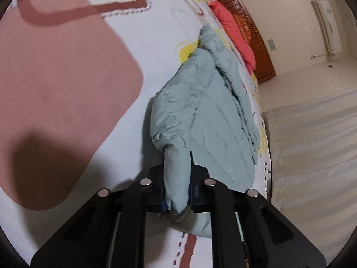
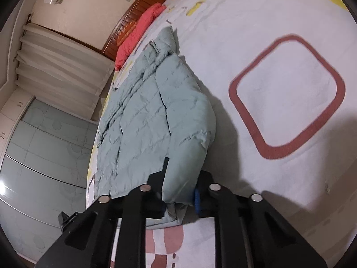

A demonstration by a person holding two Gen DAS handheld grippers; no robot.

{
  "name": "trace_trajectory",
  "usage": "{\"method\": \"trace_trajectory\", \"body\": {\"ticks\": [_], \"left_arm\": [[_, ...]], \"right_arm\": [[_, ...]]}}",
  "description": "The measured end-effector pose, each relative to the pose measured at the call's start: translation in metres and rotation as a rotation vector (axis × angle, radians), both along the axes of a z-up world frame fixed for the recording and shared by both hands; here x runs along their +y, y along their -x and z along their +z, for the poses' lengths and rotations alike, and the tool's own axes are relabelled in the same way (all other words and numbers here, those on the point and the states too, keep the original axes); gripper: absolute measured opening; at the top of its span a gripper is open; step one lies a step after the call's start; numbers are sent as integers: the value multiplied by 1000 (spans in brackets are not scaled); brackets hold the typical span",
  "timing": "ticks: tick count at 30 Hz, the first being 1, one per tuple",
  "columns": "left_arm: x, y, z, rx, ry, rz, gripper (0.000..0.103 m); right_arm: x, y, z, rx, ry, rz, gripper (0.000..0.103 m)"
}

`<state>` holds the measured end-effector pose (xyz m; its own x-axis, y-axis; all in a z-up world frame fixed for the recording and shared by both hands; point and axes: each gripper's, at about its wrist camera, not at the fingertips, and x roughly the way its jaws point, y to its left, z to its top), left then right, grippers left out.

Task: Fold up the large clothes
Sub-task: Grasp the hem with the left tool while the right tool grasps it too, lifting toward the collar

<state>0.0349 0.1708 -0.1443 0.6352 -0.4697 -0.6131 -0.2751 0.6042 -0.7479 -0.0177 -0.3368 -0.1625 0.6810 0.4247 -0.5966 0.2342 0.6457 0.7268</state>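
One puffy, pale green jacket (image 1: 200, 111) lies on the bed (image 1: 78, 78). It sits near one side edge of the bed. Its long way runs along that edge, from the two grippers toward the far end where the wooden headboard (image 1: 254, 42) stands. The collar end points at the headboard, and the bottom end points back at the grippers.

The left gripper (image 1: 177, 185) is closed tight on a fold of the jacket's near end. The green cloth bunches up between its two black fingers (image 1: 154, 187). The right gripper (image 2: 178, 185) is also closed on a thick fold of the same jacket at the near end. So two grippers hold one jacket.

The jacket looks doubled over on itself, with one puffy side lying on top of the other.

One coral-red thing (image 2: 138, 35), soft like a pillow or another coat, lies by the headboard, beyond the jacket and apart from it. The bed cover is white with brown-red and yellow shapes. One white air conditioner (image 1: 328, 26) hangs on the wall. Pale curtains (image 2: 62, 67) hang beside the bed.
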Motion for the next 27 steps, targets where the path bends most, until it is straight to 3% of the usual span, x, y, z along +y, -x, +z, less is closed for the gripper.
{"method": "trace_trajectory", "body": {"ticks": [12,20,27], "left_arm": [[3,15,60,-165,-29,-2,5],[4,31,121,-317,-45,-10,4],[2,-25,147,-365,-112,-6,4]], "right_arm": [[2,19,58,-196,103,-45,8],[0,29,111,-323,110,-48,8],[-5,-23,139,-382,146,-32,8]]}}
